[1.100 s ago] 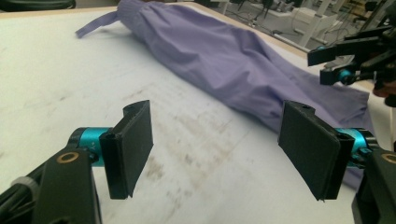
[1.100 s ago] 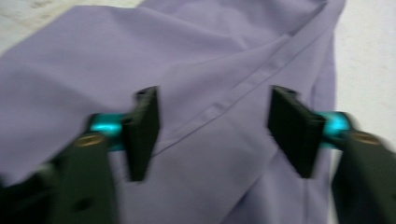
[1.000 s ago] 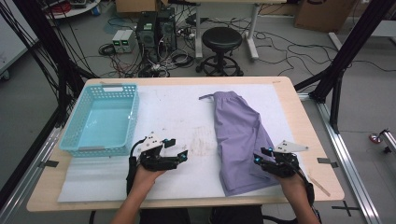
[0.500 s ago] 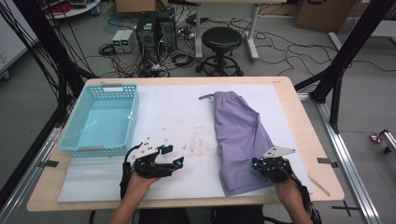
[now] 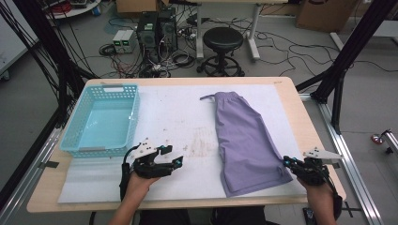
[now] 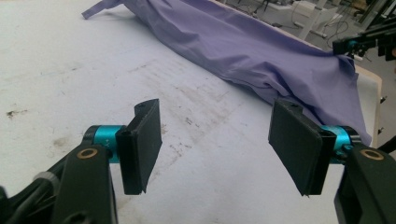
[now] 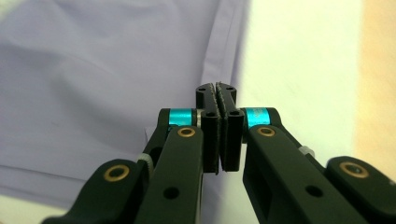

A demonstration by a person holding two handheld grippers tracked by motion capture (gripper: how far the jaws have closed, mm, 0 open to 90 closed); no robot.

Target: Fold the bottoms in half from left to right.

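The right gripper has its 2 jaws pressed flat together at the near right edge of the purple shorts; whether cloth is pinched between them I cannot tell. The left gripper hovers wide open over the white mat, having just narrowed slightly, holding nothing

This is a lab or a test room. A wooden table with a white mat stands inside a frame of black metal beams. Beyond the table, far from the tongs, two computer towers stand on the grey floor among many loose cables, beside a black round stool and cardboard boxes.
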